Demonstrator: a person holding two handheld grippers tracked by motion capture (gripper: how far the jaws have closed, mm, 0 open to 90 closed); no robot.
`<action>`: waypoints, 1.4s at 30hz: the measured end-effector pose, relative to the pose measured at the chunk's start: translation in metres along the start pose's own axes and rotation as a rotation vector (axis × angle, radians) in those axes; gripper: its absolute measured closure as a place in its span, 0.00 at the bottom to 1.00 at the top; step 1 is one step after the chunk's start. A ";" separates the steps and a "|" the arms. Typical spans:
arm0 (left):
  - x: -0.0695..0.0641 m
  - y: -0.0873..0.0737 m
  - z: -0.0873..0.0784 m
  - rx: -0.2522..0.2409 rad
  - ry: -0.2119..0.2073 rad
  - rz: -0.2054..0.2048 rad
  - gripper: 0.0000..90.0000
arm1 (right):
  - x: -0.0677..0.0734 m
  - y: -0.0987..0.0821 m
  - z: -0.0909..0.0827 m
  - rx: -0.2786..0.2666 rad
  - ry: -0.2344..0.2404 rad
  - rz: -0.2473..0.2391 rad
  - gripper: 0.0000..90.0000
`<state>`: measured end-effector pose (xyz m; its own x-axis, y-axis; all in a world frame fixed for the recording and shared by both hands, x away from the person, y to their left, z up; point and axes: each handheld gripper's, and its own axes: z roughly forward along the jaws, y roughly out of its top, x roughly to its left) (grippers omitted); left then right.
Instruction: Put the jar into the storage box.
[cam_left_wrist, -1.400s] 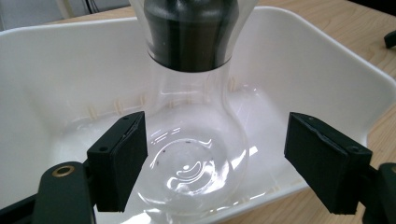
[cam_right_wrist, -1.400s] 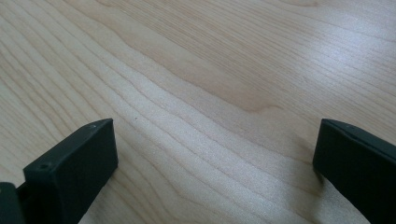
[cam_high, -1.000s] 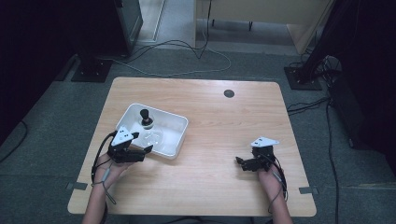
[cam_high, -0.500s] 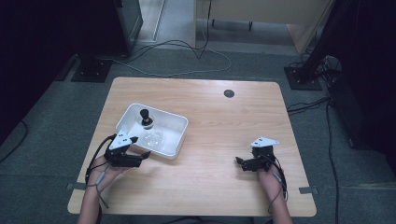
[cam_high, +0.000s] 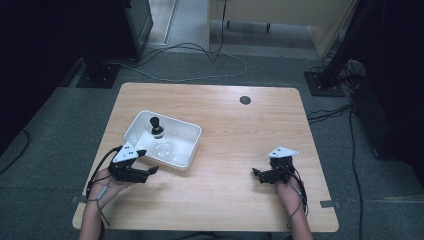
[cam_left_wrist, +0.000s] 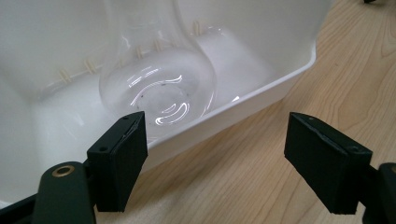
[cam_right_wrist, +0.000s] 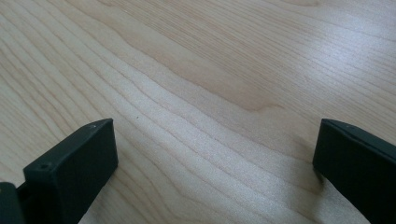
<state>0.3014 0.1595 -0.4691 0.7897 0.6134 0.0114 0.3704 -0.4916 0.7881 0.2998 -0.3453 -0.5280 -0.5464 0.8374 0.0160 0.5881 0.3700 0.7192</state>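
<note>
A white plastic tray (cam_high: 192, 135) lies left of the table's middle. Inside it stand a clear round-bottomed glass flask (cam_high: 164, 148) and a small black knob-topped object (cam_high: 156, 126). My left gripper (cam_high: 147, 161) hovers at the tray's near corner with its jaws open, pointing toward the tray. In the left gripper view the flask (cam_left_wrist: 159, 88) lies behind the tray's rim (cam_left_wrist: 261, 91), and nothing sits between the left gripper (cam_left_wrist: 224, 163) pads. My right gripper (cam_high: 257, 175) rests open at the table's near right, its jaws pointing left. The right gripper (cam_right_wrist: 215, 163) spans bare wood.
The wooden table (cam_high: 240, 135) has a dark round grommet (cam_high: 245, 100) near its far edge. Cables (cam_high: 200, 65) lie on the floor beyond it, and dark stands sit at both far corners.
My left gripper has drawn back a little from the tray toward the table's near edge. The right gripper has stayed where it was.
</note>
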 end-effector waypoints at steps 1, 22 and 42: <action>0.000 -0.001 0.000 0.001 -0.002 0.001 0.24 | 0.000 0.000 0.000 0.000 0.000 0.000 0.00; 0.011 -0.017 -0.007 0.013 -0.048 -0.032 0.24 | 0.000 0.000 0.000 0.000 0.000 0.001 0.00; 0.032 -0.039 -0.003 0.038 -0.015 -0.141 0.24 | 0.001 0.000 0.000 0.000 0.001 0.001 0.00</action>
<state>0.3102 0.2001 -0.4977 0.7356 0.6690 -0.1068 0.4963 -0.4249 0.7571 0.2992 -0.3451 -0.5280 -0.5462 0.8374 0.0177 0.5888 0.3688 0.7193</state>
